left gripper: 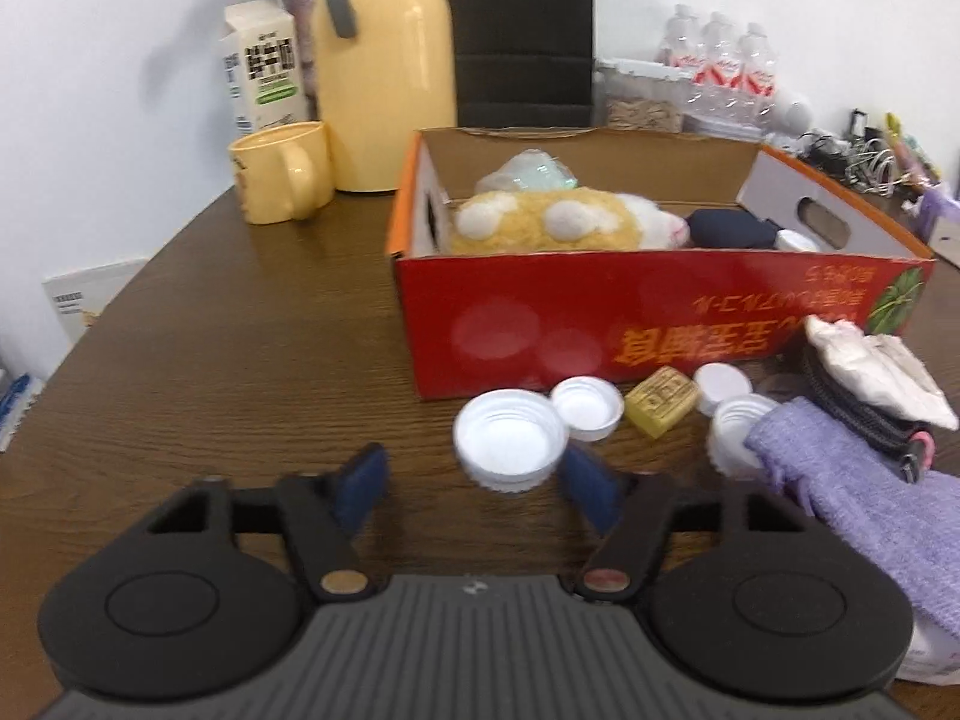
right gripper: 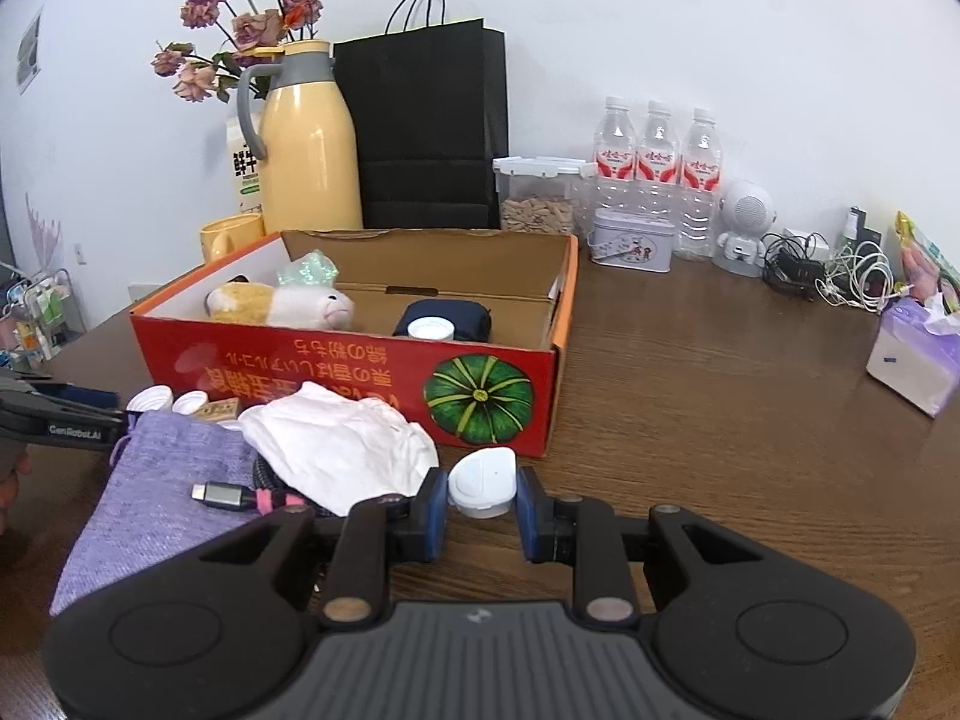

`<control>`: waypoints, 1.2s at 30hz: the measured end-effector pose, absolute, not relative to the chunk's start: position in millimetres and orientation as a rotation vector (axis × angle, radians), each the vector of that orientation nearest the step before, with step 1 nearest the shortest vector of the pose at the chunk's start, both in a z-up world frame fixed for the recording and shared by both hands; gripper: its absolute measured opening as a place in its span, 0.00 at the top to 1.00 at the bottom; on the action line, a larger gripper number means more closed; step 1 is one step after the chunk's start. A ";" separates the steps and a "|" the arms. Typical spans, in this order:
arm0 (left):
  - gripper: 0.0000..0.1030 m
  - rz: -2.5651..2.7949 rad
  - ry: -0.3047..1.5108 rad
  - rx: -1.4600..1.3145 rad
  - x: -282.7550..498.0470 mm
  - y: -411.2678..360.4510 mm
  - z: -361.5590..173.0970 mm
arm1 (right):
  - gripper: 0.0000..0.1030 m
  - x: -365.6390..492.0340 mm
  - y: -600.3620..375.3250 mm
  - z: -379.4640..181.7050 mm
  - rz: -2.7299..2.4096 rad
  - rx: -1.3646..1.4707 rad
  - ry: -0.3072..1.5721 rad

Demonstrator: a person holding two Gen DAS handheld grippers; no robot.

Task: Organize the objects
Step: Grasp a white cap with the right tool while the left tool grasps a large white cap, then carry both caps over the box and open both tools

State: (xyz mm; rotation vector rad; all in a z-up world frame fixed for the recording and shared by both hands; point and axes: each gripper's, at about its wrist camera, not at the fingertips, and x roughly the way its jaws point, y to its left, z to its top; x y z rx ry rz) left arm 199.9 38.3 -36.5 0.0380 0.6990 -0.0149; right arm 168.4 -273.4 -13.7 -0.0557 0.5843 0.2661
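Note:
An open red cardboard box (left gripper: 600, 312) (right gripper: 336, 372) stands on the brown table. It holds a yellow-white plush toy (left gripper: 540, 219), a dark blue pouch (right gripper: 447, 315) and a white cap. In front of it lie white caps (left gripper: 588, 408), a yellow block (left gripper: 660, 399), a purple pouch (left gripper: 840, 468) (right gripper: 162, 480), crumpled white paper (right gripper: 342, 444) and a cable plug (right gripper: 222, 492). My left gripper (left gripper: 474, 480) is open around a large white cap (left gripper: 510, 438); the left pad stands clear of it. My right gripper (right gripper: 482, 501) is shut on a small white cap (right gripper: 483, 480), lifted in front of the box.
Behind the box stand a yellow jug (right gripper: 309, 156), a yellow mug (left gripper: 282, 171), a milk carton (left gripper: 264, 69), a black paper bag (right gripper: 426, 132), water bottles (right gripper: 657, 174), a tin (right gripper: 630, 246) and a lidded jar. Cables (right gripper: 840, 276) and a tissue pack (right gripper: 912, 360) lie at right.

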 end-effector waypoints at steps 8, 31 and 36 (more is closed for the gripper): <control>0.62 -0.036 0.633 0.034 187.4 37.4 -28.7 | 0.78 172.3 -265.5 -11.8 0.286 -0.047 0.567; 0.62 -0.024 0.379 -0.043 251.5 -9.6 54.0 | 0.78 262.0 -204.0 36.4 0.336 -0.011 0.414; 0.62 0.031 0.388 -0.075 287.5 -17.5 44.4 | 0.78 294.0 -196.8 26.3 0.308 0.019 0.413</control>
